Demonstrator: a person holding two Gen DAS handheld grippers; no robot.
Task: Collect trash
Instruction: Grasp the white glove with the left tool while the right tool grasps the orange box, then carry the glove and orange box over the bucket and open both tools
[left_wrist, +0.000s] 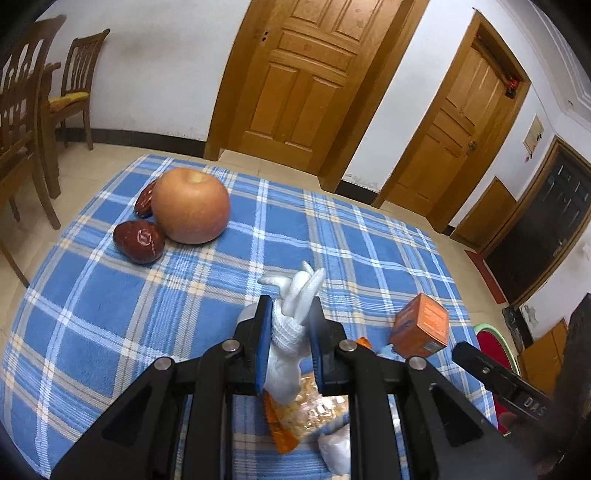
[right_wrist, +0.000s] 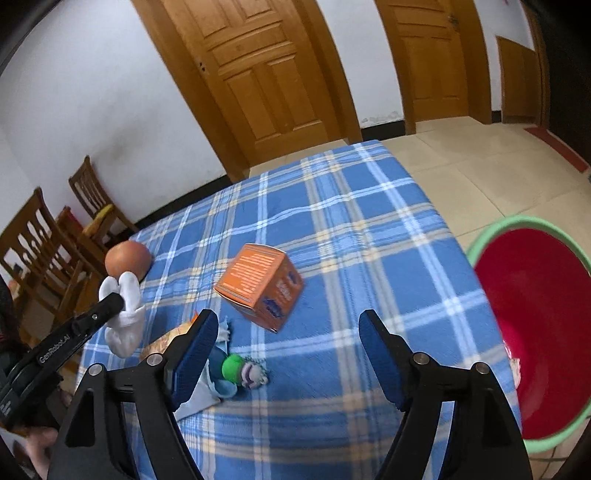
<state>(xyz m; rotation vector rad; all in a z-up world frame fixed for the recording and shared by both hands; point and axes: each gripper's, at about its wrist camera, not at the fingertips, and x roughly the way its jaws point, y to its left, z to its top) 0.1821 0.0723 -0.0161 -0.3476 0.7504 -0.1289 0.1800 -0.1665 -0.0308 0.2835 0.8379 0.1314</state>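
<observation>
My left gripper (left_wrist: 290, 314) is shut on a white foam fruit net (left_wrist: 291, 306) and holds it above the blue plaid tablecloth (left_wrist: 110, 332); the net also shows in the right wrist view (right_wrist: 123, 314). My right gripper (right_wrist: 288, 321) is open and empty, above the cloth just short of an orange carton (right_wrist: 260, 286), which shows in the left wrist view too (left_wrist: 421, 325). An orange snack wrapper (left_wrist: 295, 417) and a white bag (left_wrist: 334, 448) lie under my left gripper. A green bottle cap with crumpled wrapper (right_wrist: 243, 371) lies by my right gripper's left finger. A red basin with green rim (right_wrist: 532, 325) stands off the table's right edge.
An apple (left_wrist: 190, 206) and two red dates (left_wrist: 138, 242) sit at the far left of the table. Wooden chairs (left_wrist: 33, 122) stand to the left. Wooden doors (left_wrist: 299, 77) are behind the table. The table edge drops to tiled floor on the right.
</observation>
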